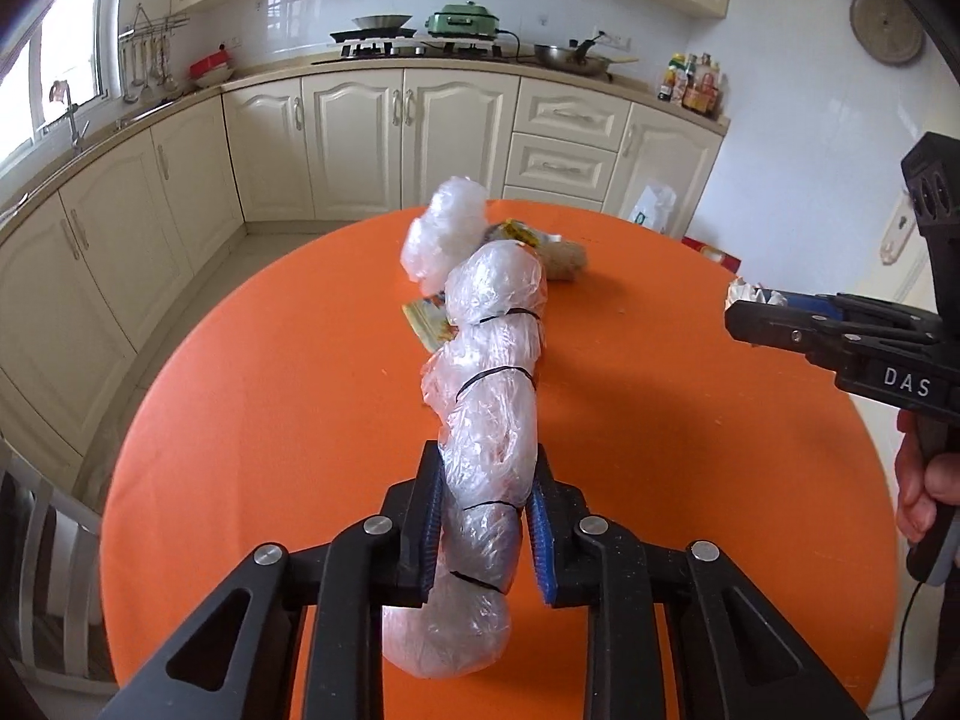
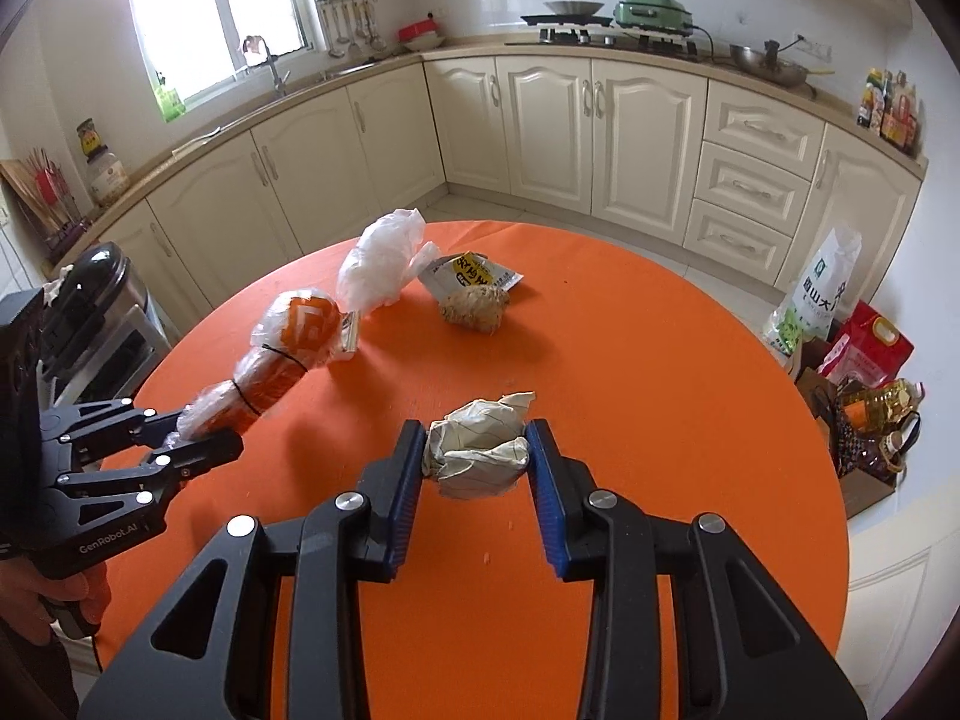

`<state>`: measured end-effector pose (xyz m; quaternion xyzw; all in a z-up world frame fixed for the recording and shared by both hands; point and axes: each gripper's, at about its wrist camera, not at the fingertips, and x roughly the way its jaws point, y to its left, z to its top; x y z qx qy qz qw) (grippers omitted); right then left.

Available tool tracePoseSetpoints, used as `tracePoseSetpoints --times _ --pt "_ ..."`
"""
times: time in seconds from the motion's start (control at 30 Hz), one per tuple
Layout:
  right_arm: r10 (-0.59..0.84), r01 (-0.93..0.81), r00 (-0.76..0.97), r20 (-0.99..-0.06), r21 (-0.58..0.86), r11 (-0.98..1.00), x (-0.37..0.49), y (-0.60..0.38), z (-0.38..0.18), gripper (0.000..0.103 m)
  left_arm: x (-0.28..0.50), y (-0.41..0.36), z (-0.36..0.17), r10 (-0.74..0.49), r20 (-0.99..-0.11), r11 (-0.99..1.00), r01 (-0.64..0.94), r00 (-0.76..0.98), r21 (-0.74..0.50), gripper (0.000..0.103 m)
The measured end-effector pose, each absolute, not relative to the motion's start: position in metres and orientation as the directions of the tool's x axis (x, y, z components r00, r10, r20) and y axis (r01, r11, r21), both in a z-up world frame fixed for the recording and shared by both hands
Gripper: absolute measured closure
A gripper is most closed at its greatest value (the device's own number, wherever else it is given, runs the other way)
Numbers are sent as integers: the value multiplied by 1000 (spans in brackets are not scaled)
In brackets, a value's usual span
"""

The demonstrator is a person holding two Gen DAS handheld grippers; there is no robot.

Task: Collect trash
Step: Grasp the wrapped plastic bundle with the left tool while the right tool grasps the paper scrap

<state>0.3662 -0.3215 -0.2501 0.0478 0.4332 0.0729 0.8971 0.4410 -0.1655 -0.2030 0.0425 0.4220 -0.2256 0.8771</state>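
Observation:
My left gripper (image 1: pixel 485 468) is shut on a long roll of clear plastic bags tied with black bands (image 1: pixel 492 372), held above the round orange table (image 1: pixel 270 420); the roll also shows in the right wrist view (image 2: pixel 270 360). My right gripper (image 2: pixel 477 444) is shut on a crumpled paper ball (image 2: pixel 480 447), held over the table (image 2: pixel 660 390). On the table's far side lie a crumpled white plastic bag (image 2: pixel 381 264), a yellow-labelled snack wrapper (image 2: pixel 471 273) and a brown crumpled lump (image 2: pixel 471 306). The right gripper appears at the right of the left wrist view (image 1: pixel 744 312).
Cream kitchen cabinets (image 2: pixel 600 120) curve around behind the table. A rice bag (image 2: pixel 819 294), red bag (image 2: pixel 870 348) and oil bottles (image 2: pixel 870 414) stand on the floor at right. A dark bin (image 2: pixel 102 288) stands at the left. A chair (image 1: pixel 36 570) is at the table's left.

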Motion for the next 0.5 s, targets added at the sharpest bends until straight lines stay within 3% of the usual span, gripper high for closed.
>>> tracePoseSetpoints --times 0.13,0.27,0.33,0.37,0.5 --pt "174 -84 614 -770 156 984 337 -324 -247 68 451 -174 -213 -302 -790 897 439 534 -46 78" --pt "173 -73 616 -769 162 984 321 -329 -245 68 480 -189 -216 -296 -802 888 459 519 -30 66" --pt "173 -65 617 -768 169 983 314 -332 -244 68 495 -193 -222 -302 -807 887 459 508 -43 70" --pt "173 -63 618 -767 171 983 311 -332 -243 68 500 -196 -225 -313 -811 883 467 494 -56 79" --pt "169 -50 633 -756 178 983 299 -343 -236 69 503 -200 -225 -372 -783 876 467 499 -118 81"
